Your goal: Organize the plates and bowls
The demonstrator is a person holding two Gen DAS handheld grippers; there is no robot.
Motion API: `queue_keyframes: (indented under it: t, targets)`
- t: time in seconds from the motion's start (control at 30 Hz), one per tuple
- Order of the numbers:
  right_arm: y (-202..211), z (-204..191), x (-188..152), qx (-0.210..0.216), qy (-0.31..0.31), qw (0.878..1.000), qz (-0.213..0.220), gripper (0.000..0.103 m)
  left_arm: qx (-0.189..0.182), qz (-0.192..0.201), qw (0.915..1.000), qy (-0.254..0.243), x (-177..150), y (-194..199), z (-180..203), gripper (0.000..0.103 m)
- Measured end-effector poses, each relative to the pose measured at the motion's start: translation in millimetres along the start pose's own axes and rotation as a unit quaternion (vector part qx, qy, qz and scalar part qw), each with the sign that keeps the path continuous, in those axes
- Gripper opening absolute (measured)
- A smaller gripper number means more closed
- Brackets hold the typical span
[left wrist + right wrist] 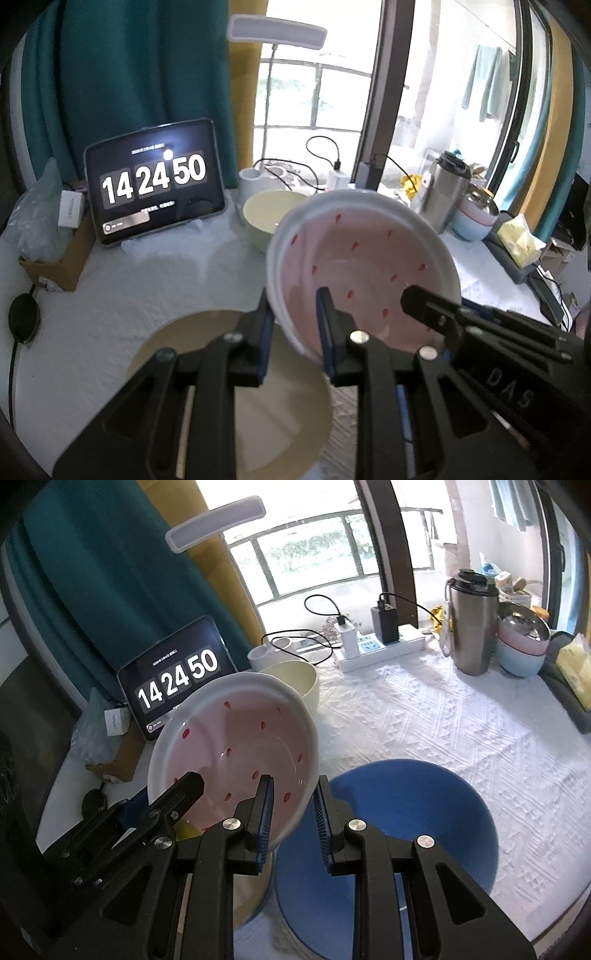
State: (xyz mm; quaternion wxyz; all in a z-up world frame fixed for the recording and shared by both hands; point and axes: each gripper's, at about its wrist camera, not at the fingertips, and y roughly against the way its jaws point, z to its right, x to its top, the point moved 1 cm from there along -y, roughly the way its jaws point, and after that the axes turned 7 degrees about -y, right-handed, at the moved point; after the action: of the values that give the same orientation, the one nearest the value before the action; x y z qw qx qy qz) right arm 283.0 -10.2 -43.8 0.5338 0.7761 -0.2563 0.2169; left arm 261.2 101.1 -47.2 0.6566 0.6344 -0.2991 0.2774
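Note:
A pink bowl with red spots [364,264] [236,746] hangs tilted in the air between both grippers. My left gripper [293,332] is shut on its left rim. My right gripper [293,805] straddles its right rim with the jaws a little apart; whether the pads touch it I cannot tell. Its finger [428,301] also shows in the left wrist view. A beige plate [221,387] lies on the table under the left gripper. A blue plate [399,830] lies under the right gripper. A cream bowl [264,218] [299,679] stands behind the pink bowl.
A tablet showing a clock [153,181] [177,679] leans at the back left by a cardboard box [62,266]. At the back right are a power strip [380,648], a steel flask [471,624], stacked pastel bowls [521,646] and a tissue box [517,243]. A lamp [275,31] rises behind.

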Motion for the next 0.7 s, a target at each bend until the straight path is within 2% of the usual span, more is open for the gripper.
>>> queue_keyframes:
  t: [0.7]
  targets:
    - [31.8, 48.1, -24.7, -0.017, -0.020, 1.000, 0.005, 0.024, -0.022, -0.008, 0.9995, -0.019, -21.5, 9.5, 51.4, 0.023]
